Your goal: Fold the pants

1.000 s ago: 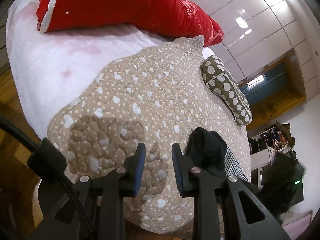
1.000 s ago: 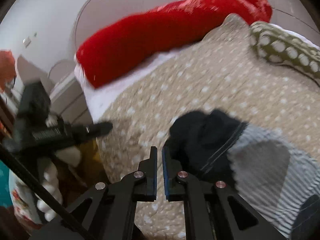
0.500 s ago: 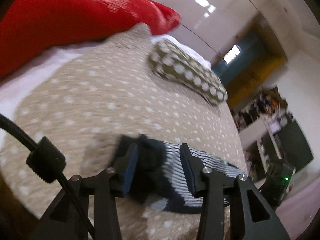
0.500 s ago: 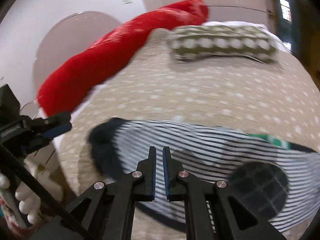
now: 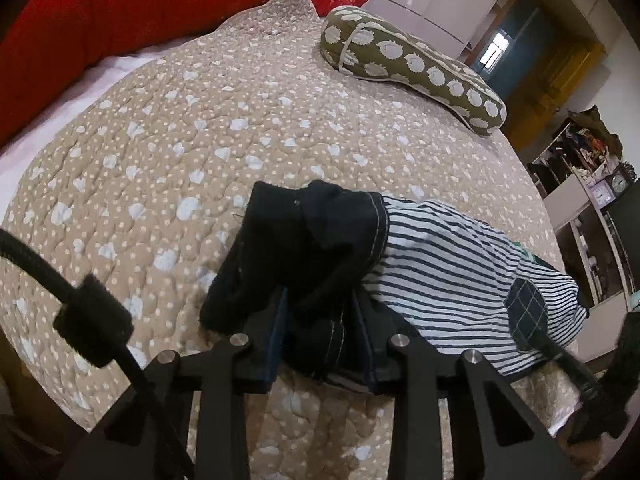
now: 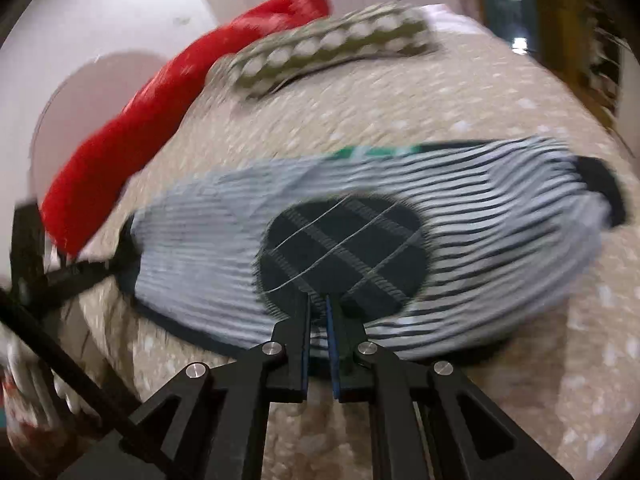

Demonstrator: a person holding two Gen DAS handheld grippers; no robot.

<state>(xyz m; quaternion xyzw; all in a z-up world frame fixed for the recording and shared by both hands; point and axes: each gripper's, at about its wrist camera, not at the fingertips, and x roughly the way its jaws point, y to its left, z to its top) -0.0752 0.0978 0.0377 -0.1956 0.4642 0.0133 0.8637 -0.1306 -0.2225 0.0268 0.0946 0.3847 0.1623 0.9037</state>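
Note:
The pants [image 5: 448,272] are white with dark stripes, a black waistband and a dark checked oval patch [image 6: 344,252]. They lie across the beige dotted quilt [image 5: 208,128]. My left gripper [image 5: 320,312] is open, its fingers either side of the bunched black waistband [image 5: 296,248]. My right gripper [image 6: 318,312] is shut, its tips at the near edge of the patch; whether cloth is pinched between them is hidden. The right wrist view is blurred. The pants also show there [image 6: 500,232].
A red bolster [image 5: 120,12] lies along the far side of the bed. An olive spotted pillow [image 5: 412,68] lies at the far right. The quilt's near edge drops off just below the grippers. Shelves and a doorway stand beyond the bed at right.
Both grippers have moved in over the pants. The left gripper now straddles the black waistband. The right gripper has shifted along the pants to the checked patch.

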